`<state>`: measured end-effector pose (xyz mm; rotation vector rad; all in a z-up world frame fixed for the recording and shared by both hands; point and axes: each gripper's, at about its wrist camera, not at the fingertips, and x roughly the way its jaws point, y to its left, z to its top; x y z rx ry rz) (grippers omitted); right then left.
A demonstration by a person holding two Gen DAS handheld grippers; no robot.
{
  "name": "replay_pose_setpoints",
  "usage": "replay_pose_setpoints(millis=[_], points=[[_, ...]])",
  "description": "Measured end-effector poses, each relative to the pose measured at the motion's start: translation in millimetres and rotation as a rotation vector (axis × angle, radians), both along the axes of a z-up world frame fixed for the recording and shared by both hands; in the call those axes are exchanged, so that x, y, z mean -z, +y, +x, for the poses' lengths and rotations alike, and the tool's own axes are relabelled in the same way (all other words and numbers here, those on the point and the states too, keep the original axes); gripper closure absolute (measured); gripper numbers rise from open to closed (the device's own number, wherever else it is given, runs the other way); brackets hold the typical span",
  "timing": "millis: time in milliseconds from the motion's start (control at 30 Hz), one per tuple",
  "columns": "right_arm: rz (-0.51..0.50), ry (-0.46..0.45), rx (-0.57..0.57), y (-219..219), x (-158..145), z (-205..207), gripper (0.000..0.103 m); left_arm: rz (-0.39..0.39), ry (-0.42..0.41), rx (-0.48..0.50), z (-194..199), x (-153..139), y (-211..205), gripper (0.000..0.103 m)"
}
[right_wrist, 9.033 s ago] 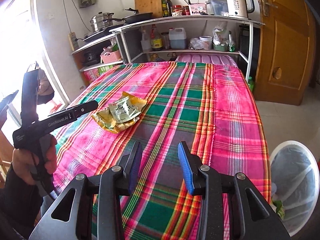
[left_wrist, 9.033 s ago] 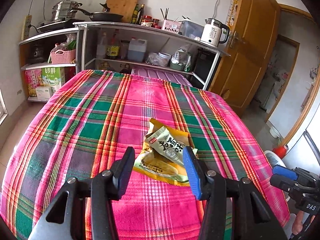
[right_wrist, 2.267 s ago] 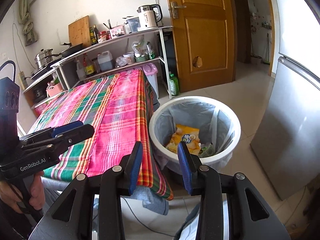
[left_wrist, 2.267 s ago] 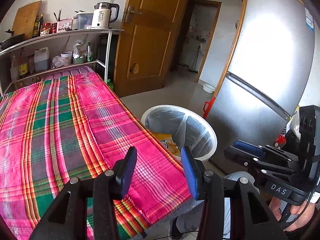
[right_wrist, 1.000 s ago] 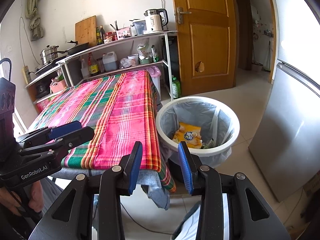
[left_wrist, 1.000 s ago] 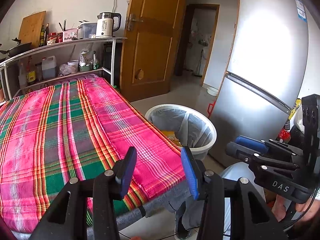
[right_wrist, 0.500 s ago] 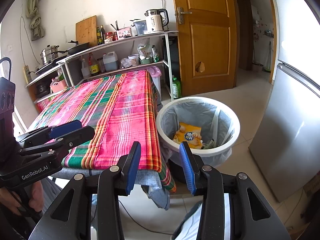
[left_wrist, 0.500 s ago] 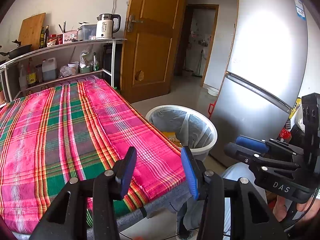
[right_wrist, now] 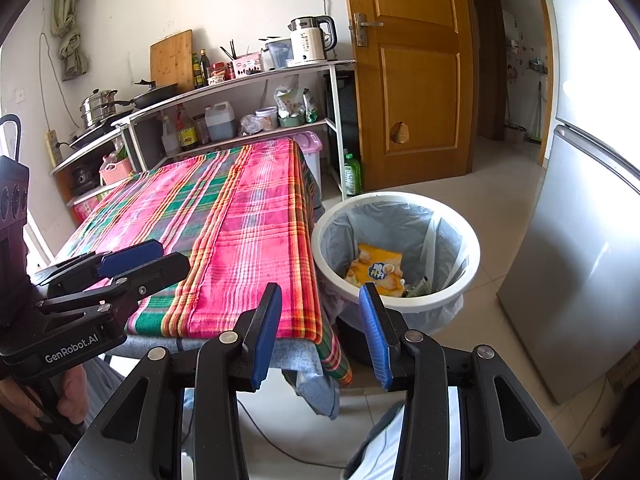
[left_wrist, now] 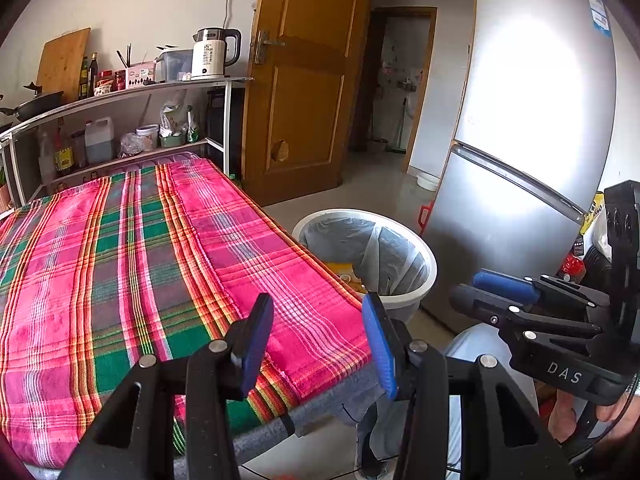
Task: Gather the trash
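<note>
The left claw (left_wrist: 316,336) hangs with its jaws spread and nothing between them, above the near edge of the surface (left_wrist: 120,248) under its pink and green plaid cloth. The right claw (right_wrist: 318,320) is likewise spread and empty. Just beside the surface, the white bin (right_wrist: 472,276) on the floor holds a yellow snack wrapper (right_wrist: 376,268).

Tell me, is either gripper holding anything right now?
No. The left gripper and right gripper are both open and empty; the wrappers lie in the bin.
</note>
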<state>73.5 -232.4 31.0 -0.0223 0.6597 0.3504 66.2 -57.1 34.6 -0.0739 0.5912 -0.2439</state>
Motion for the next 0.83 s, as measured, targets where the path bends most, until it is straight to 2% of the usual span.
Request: replay_pose_setpoints(millis=[833], points=[[-0.006, 0.006, 0.009, -0.9, 4.4, 0.0, 0.062, -0.010, 0.012, 0.005, 0.5, 4.0, -2.6, 0.055]])
